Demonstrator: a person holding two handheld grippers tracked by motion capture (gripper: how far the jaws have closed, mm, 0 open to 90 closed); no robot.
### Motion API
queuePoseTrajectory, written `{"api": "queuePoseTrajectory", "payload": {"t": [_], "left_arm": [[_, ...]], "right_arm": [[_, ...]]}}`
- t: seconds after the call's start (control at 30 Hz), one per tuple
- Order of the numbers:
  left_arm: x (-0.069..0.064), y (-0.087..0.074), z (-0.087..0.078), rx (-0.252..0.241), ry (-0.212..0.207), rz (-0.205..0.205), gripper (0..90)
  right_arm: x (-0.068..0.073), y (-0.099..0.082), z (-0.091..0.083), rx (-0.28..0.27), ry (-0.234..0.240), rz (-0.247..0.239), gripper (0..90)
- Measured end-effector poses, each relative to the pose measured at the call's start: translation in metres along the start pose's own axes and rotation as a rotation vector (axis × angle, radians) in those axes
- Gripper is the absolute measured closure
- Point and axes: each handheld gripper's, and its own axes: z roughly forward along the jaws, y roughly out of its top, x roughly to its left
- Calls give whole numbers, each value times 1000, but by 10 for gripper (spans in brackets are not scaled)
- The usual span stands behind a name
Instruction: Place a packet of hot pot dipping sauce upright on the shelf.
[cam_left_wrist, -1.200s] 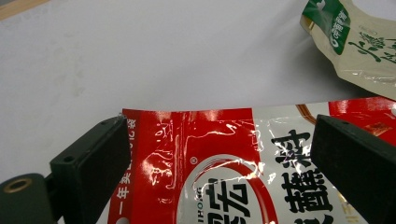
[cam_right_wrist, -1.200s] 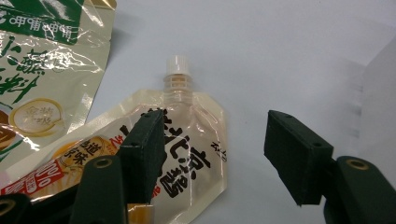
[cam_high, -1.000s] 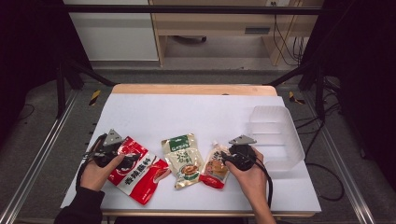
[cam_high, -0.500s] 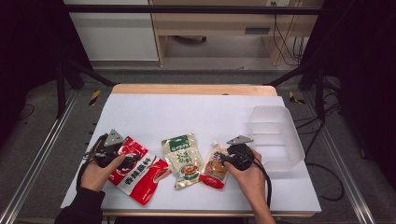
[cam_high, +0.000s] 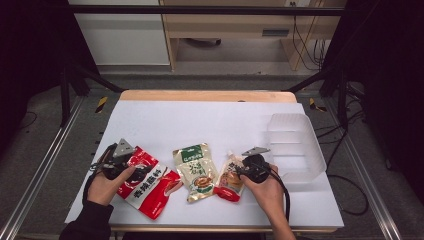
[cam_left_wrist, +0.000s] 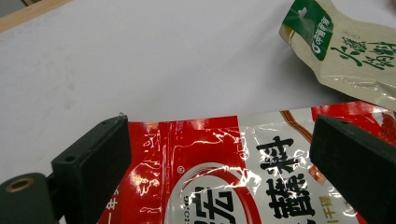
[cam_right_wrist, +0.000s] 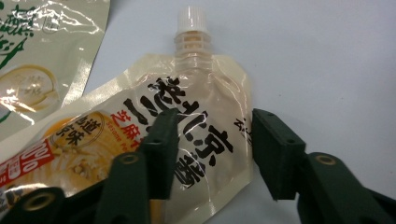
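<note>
- The step in hand looks like the pick-up of the spouted pouch (cam_right_wrist: 177, 140) — the right gripper (cam_high: 239, 172) is set low over it near the front edge of the tabletop (cam_high: 215, 120), a little right of the middle.
- In the right gripper view its jaws have just been closing, with the upper part of the pouch between them; one pad lies over the printed face, the other stands just beside the pouch's edge. They do not yet seem to pinch it, so I judge this gripper released, not gripping.
- The pouch lies flat, its white cap (cam_right_wrist: 192, 19) pointing away from the gripper, its near side just beside the green-topped packet (cam_high: 196, 171).
- The left gripper (cam_left_wrist: 219, 154) rests at the front-left part of the tabletop over the red packet (cam_left_wrist: 233, 172). Its jaws stand wide, one near each side of the packet's top edge, nothing pressed — released as well.
- A clear plastic bin (cam_high: 295, 147) stands at the right edge of the tabletop, just beyond the right hand (cam_high: 265, 192), with nothing in it that I can see.
- Next move, as I judge it: finish the squeeze below the spout, where the pouch is stiffest, then lift it straight up — the film is slick and the filled body may sag or slip.
</note>
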Motion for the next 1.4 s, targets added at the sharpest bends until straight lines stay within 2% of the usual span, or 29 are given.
{"api": "queuePoseTrajectory", "payload": {"t": [0.03,0.1,0.13,0.2,0.27,0.37,0.4,0.43,0.47,0.53,0.57,0.6,0.63,0.7,0.83,0.87,0.9,0.93,1.03,1.07,1.1,1.13,1.23,1.33,1.37,1.4], "left_arm": [[0,1,0,1,-1,3,59],[-1,1,0,-2,-1,0,60],[-2,1,1,1,-2,2,60],[-2,2,1,2,-3,3,61],[-4,4,1,5,-8,10,63],[-6,6,0,8,-10,17,64],[-8,9,0,14,-13,31,66],[-8,9,0,14,-13,31,66],[-9,12,-2,16,-12,36,68],[-12,15,-3,8,-20,43,72],[-12,15,-3,8,-20,43,72],[-15,18,-5,10,-28,58,72],[-15,18,-5,10,-28,58,72],[-18,23,-6,11,-33,71,78],[-21,26,-8,15,-43,87,85],[-23,29,-9,19,-53,103,92],[-23,29,-9,19,-53,103,93],[-25,31,-10,24,-59,116,97],[-27,34,-10,14,-84,114,108],[-31,37,-10,13,-92,125,118],[-31,37,-10,13,-92,125,118],[-34,41,-10,14,-102,144,118],[-36,46,-9,10,-121,153,126],[-38,55,-8,17,-125,184,146],[-39,59,-9,17,-130,191,146],[-40,63,-10,16,-130,203,155]], "right_arm": [[1,-1,-1,-1,-13,-17,661],[1,-1,-2,1,-18,-26,690],[1,-2,-2,1,-27,-47,763],[1,-2,-2,2,-29,-51,795],[2,-2,-4,-12,-20,-68,875],[2,-1,-8,-27,-16,-77,886],[2,2,-16,-60,-5,-92,893],[2,2,-16,-60,-5,-92,893],[3,7,-30,-101,11,-102,897],[5,11,-43,-137,17,-130,900],[5,11,-43,-137,17,-130,900],[8,16,-54,-154,27,-155,900],[8,16,-54,-154,27,-155,900],[14,23,-70,-195,58,-189,900],[23,30,-86,-220,87,-224,900],[29,36,-96,-233,101,-261,900],[29,36,-96,-233,101,-261,900],[35,41,-103,-247,114,-292,900],[39,47,-107,-260,136,-318,900],[41,54,-106,-258,148,-338,900],[41,54,-106,-258,148,-338,900],[41,61,-105,-263,150,-357,900],[40,71,-103,-272,167,-356,900],[43,86,-98,-284,208,-360,900],[43,86,-98,-284,208,-360,900],[47,92,-96,-290,235,-364,900]]}}
